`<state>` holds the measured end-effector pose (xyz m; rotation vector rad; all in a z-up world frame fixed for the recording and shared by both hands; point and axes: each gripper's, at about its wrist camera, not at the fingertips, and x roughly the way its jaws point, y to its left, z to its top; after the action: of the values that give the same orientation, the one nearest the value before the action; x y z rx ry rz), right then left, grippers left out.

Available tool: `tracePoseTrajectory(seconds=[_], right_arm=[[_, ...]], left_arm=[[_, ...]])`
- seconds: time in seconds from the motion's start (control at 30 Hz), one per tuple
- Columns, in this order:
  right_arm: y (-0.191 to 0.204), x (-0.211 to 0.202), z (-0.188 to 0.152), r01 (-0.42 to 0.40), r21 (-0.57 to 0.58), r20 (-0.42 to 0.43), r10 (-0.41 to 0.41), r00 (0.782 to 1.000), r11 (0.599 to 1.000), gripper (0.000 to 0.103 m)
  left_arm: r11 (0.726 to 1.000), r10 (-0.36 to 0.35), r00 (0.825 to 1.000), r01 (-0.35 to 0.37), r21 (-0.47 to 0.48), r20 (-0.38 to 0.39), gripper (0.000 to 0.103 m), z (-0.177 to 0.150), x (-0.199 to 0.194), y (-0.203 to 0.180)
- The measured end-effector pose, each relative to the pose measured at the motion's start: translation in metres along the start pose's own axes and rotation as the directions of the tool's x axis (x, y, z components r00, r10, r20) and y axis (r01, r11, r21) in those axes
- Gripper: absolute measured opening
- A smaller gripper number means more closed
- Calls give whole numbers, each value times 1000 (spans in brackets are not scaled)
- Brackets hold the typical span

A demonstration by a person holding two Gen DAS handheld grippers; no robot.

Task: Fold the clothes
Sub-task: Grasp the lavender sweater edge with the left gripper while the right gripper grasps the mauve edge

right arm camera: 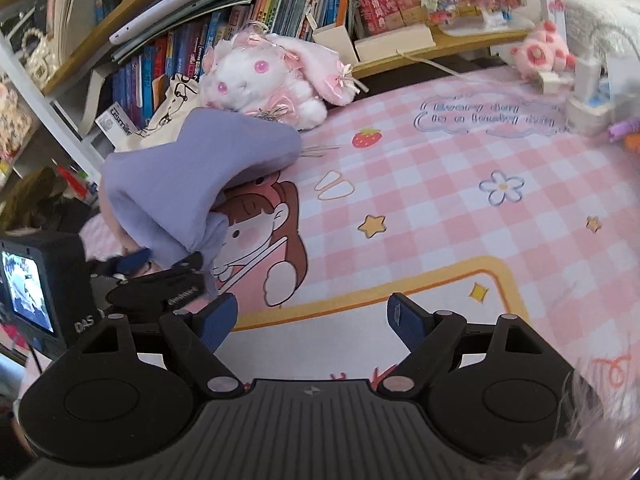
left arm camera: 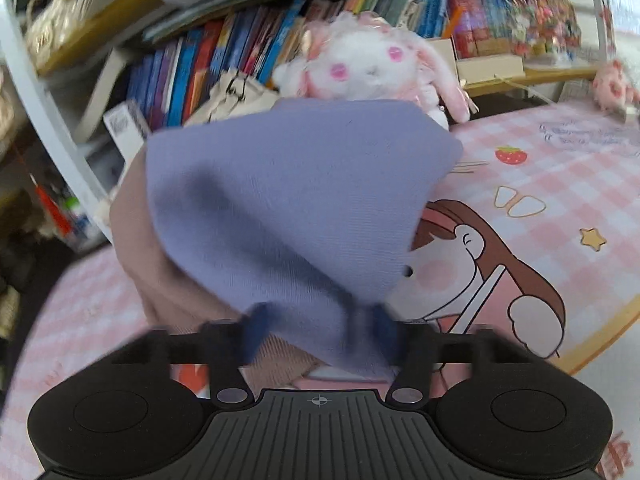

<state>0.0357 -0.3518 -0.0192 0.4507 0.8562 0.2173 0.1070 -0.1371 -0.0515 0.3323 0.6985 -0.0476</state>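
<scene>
Leftward, left gripper (left arm camera: 316, 332) jaws pinch the purple garment (left arm camera: 288, 200); right gripper (right arm camera: 310, 320) gapes empty.

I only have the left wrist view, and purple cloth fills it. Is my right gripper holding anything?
Observer: No. The right gripper is open, with nothing between its fingers, over bare mat.
Operator: Is the whole cloth in the air?
Observer: No. The left gripper holds up one bunched end. The far end of the cloth seems to rest on the mat by the plush rabbit.
Operator: Is the right gripper touching the cloth?
Observer: No, it sits clear of the cloth, to its right.
</scene>
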Motion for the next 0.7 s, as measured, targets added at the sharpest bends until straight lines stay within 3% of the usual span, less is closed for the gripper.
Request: tracePoseTrajectory(seconds=[0.17, 0.3, 0.43, 0.6, 0.7], right_arm=[[5, 22, 0, -141, 93, -67, 148, 987, 986, 83], [18, 50, -2, -266, 199, -110, 291, 950, 943, 83], [35, 71, -7, -289, 259, -159, 336, 928, 922, 83], [43, 65, -8, -287, 224, -147, 324, 935, 931, 83], [35, 56, -7, -274, 212, -119, 304, 945, 938, 83]], left_arm=[[999, 25, 998, -24, -31, 49, 0, -19, -52, 33], [997, 62, 995, -59, -46, 73, 0, -34, -98, 52], [997, 55, 998, -53, -63, 29, 2, -43, -116, 59], [999, 53, 999, -52, -3, 14, 16, -53, -117, 41], [998, 47, 999, -47, 34, 22, 61, -50, -105, 27]])
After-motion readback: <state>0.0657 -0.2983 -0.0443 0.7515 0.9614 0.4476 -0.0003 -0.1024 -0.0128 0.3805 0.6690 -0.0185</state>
